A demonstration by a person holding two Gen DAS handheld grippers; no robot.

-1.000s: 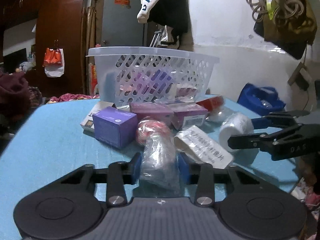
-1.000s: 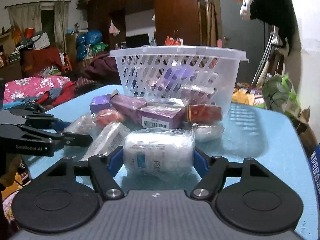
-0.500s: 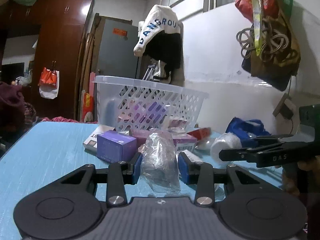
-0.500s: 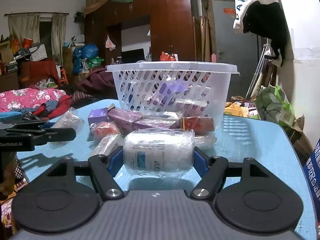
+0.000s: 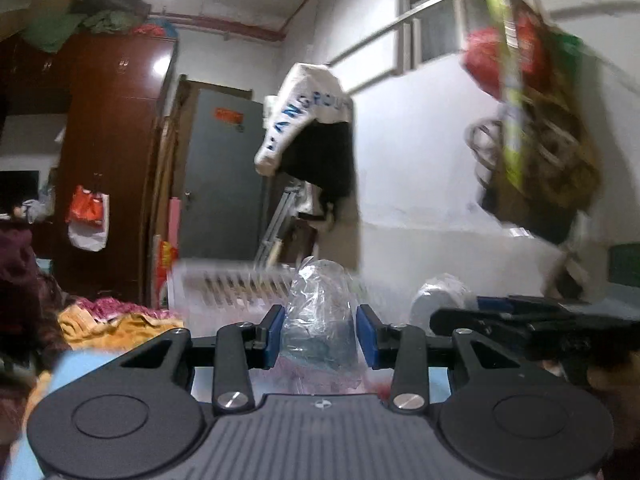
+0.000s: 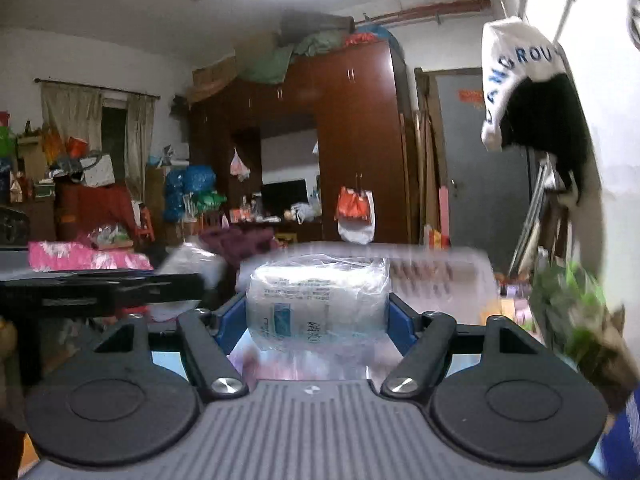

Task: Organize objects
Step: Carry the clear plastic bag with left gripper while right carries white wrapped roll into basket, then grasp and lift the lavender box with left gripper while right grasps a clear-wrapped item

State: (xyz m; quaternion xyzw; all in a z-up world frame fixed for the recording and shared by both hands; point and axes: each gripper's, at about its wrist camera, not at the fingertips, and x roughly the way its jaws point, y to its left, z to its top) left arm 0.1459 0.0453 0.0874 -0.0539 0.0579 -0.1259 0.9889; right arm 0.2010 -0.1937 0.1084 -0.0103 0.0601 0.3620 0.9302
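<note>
Dark red-brown wood makes up the biggest thing in sight, a tall wardrobe (image 6: 352,140) against the far wall, with bundles of cloth piled on its top. Beside it stands a grey door (image 5: 222,184) bearing a small red sticker. A white and black garment (image 5: 316,136) with blue lettering hangs from the wall beside the door. On the right wall in the left wrist view hangs a cluster of bags and coiled cord (image 5: 532,136).

Below these sits the white slotted basket (image 5: 228,288), blurred, its rim just behind both held things. A strip of the blue table (image 5: 80,364) shows at the lower left, under the gripper body.

The right gripper (image 6: 318,316) pinches a white bottle wrapped in clear plastic (image 6: 318,304), lying sideways between the blue pads (image 6: 396,316), raised to about the height of the basket rim. The left gripper (image 5: 320,332) pinches a crumpled clear plastic bag (image 5: 320,312) with something dark inside, upright between its pads (image 5: 275,332), also raised in front of the basket. Each gripper shows at the side of the other's view, near but apart.
</note>
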